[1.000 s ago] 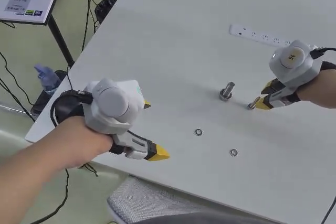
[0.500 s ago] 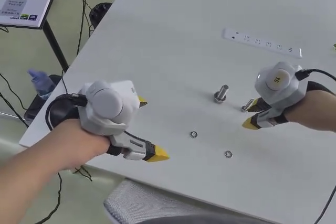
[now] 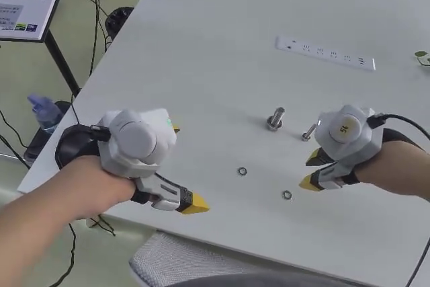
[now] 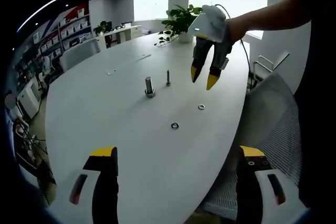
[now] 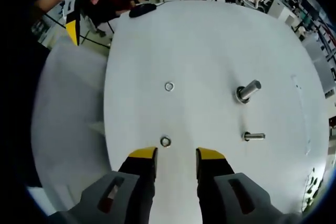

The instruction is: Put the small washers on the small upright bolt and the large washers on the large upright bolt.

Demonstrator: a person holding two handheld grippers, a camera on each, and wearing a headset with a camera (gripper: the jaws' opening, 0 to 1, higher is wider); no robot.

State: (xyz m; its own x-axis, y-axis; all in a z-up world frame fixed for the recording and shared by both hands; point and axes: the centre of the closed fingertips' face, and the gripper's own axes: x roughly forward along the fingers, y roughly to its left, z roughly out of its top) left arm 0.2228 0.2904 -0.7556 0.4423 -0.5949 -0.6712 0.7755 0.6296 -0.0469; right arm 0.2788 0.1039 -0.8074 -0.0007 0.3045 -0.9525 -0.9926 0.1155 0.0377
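Head view: two bolts are seen standing on the table (image 3: 201, 45), the small bolt (image 3: 308, 132) at 4 o'clock of the large bolt (image 3: 275, 119). Two washers (image 3: 242, 171) (image 3: 287, 195) lie loose at 6 to 7 o'clock of the large bolt. The left gripper (image 3: 185, 166) and right gripper (image 3: 310, 171) are held agape, empty.

Your left gripper (image 3: 185, 166) has a white, domed housing, dark-grey jaws and yellow tips. A black cable (image 3: 70, 140) loops from its back. Your right gripper (image 3: 309, 171) looks alike, with a round yellow sticker (image 3: 345, 128) bearing dark digits on its dome and a second cable (image 3: 403, 120), also black.
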